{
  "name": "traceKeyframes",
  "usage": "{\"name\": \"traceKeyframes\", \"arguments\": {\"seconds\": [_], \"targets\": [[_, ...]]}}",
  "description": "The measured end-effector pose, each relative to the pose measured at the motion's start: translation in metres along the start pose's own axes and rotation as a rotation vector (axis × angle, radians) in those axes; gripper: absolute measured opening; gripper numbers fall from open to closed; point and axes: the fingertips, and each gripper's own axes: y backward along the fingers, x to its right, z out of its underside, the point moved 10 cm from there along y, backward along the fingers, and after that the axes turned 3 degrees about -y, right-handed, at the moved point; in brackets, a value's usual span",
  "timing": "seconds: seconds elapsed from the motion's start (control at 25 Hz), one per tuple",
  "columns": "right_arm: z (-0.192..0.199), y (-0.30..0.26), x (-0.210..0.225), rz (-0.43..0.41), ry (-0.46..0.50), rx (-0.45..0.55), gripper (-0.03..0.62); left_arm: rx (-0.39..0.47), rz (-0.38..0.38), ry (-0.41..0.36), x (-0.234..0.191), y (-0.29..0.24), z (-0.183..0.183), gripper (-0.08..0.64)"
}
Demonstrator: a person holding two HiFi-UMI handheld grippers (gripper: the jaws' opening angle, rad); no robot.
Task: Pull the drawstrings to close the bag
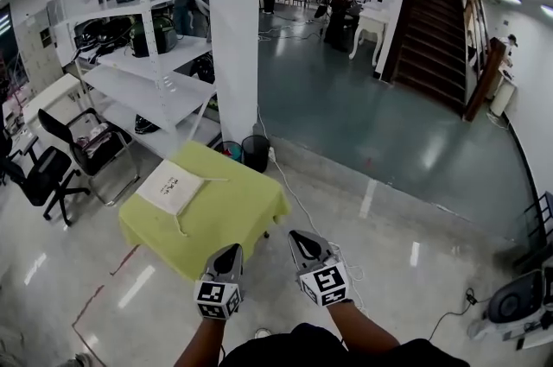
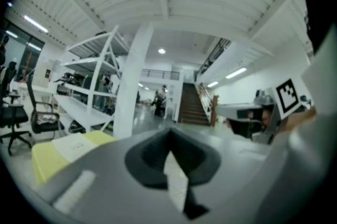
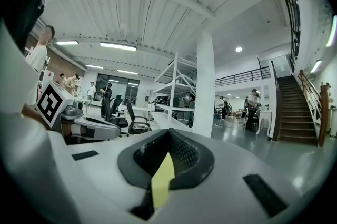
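a: where's the bag?
b: the white bag [image 1: 170, 186] lies flat on the yellow-green table [image 1: 238, 223], toward its far left side. the right drawstring [image 1: 210, 179] runs off the bag across the cloth. the near drawstring [image 1: 179, 224] trails toward the table's front edge.
a: and the tools?
b: both are held low in front of the person, side by side and well apart from the bag. the left gripper [image 1: 230, 251] shows against the table's near edge in the head view. the right gripper [image 1: 300, 239] is just beside it, over the grey floor [image 1: 389, 218].
a: open or closed?
b: both closed, and both empty. in the left gripper view the dark pads [image 2: 150, 157] meet at the tip with nothing between them. in the right gripper view the pads [image 3: 184, 157] meet the same way, gripping nothing.
a: what's around the table?
b: a white pillar [image 1: 233, 37] stands behind it with a black bin [image 1: 256, 152] at its foot. there are white shelves [image 1: 143, 76] and a black chair [image 1: 91, 145] to the left, and dark stairs [image 1: 436, 24] at the far right.
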Motion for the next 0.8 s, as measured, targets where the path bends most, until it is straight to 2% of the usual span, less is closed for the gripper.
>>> {"name": "traceKeyframes", "arguments": {"seconds": [0.36, 0.8], "targets": [[0.011, -0.054, 0.011, -0.069, -0.004, -0.010, -0.008, -0.034, -0.081, 0.026, -0.033, -0.015, 0.014, 0.005], [0.016, -0.150, 0.071, -0.192, -0.017, -0.010, -0.008, -0.064, -0.208, 0.028, -0.075, -0.084, 0.006, 0.005]]}}
